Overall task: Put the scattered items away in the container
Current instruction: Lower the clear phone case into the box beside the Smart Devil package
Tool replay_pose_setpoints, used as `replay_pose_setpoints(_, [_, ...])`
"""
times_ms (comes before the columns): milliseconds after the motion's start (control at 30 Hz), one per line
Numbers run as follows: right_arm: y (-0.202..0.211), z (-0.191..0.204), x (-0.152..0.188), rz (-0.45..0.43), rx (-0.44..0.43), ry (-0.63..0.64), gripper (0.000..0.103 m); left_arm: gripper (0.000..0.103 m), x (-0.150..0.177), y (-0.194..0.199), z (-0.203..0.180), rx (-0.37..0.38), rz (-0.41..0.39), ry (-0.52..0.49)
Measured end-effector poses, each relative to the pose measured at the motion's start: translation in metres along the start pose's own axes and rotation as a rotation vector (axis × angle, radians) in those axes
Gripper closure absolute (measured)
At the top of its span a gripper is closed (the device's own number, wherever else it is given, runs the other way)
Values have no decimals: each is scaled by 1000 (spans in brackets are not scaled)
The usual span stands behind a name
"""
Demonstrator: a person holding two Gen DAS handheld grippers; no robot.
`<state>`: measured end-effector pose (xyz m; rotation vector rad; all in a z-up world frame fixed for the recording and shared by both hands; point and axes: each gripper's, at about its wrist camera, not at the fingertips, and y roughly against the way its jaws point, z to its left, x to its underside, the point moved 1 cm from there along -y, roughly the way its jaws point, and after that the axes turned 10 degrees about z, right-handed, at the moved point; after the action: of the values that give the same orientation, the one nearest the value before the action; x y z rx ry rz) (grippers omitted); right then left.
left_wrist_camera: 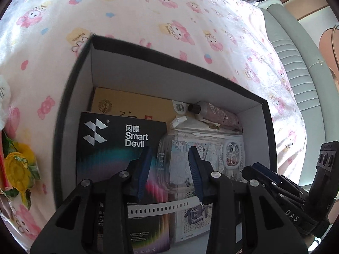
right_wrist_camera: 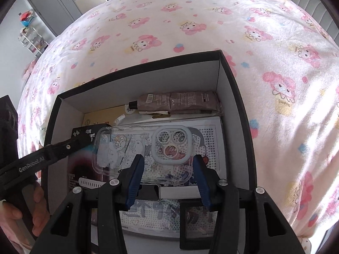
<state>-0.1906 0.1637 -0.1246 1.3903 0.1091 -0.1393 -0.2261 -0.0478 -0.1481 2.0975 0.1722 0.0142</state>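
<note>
Phone case (right_wrist_camera: 146, 154) lies flat in the box (right_wrist_camera: 237, 97) just ahead of both grippers' wide, empty fingers (right_wrist_camera: 135, 180), apparently released.

Bed sheet (right_wrist_camera: 190, 21): soft fleecy cloth, matt, printed. Box (right_wrist_camera: 237, 80): cardboard, matt black outside, smooth matt white inside. Phone case (right_wrist_camera: 127, 148): clear glossy plastic, matt pale rubbery camera ring. Smart Devil pack (left_wrist_camera: 110, 148): smooth printed card, slight sheen. Yellow box (left_wrist_camera: 131, 103): matt card. Tube (right_wrist_camera: 180, 100): brown plastic, soft sheen, black cap. Watch strap (left_wrist_camera: 156, 208): white matt rubbery plastic. Left claw (left_wrist_camera: 170, 171), right claw (right_wrist_camera: 168, 180): matt black plastic, ribbed blue pads, shiny metal pins. Snack wrapper (left_wrist_camera: 18, 169): glossy crinkled film.
</note>
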Motion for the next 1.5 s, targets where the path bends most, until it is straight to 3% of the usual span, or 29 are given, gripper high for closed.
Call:
replay_pose_setpoints(167, [3, -5, -2, -6, -14, -13, 59, 65, -2, -9, -5, 37, 60, 1])
replay_pose_setpoints(300, [6, -8, -1, -13, -23, -20, 59, 61, 3, -15, -17, 113, 117, -81])
replay_pose_setpoints(467, [3, -5, 2, -4, 8, 9, 59, 65, 6, 4, -10, 34, 17, -65])
replay_pose_setpoints(500, [2, -4, 2, -6, 16, 11, 59, 71, 4, 3, -9, 33, 26, -53])
replay_pose_setpoints(633, [-1, 3, 1, 2, -12, 28, 59, 79, -2, -9, -15, 44, 74, -46])
replay_pose_setpoints(700, [-2, 9, 3, -4, 8, 55, 59, 79, -3, -14, -25, 36, 85, -78])
replay_pose_setpoints(833, [-12, 8, 3, 17, 33, 69, 59, 79, -3, -18, -28, 104, 113, -99])
replay_pose_setpoints(933, [-20, 1, 1, 54, -23, 40, 59, 79, 0, -8, -27, 50, 64, -125])
replay_pose_setpoints(1033, [-25, -3, 0, 70, -24, 28, 59, 76, 3, -1, -23, 46, 55, -130])
replay_pose_setpoints(1100, [-25, -2, 0, 74, -20, 26, 59, 64, 3, -3, -18, 59, 80, -116])
replay_pose_setpoints(1300, [-16, -6, 4, 56, -48, 1, 59, 64, -6, -18, -13, 89, 151, -69])
replay_pose_setpoints(1500, [-16, -3, -4, 51, -33, 0, 59, 60, -12, -12, -15, 67, 126, -87])
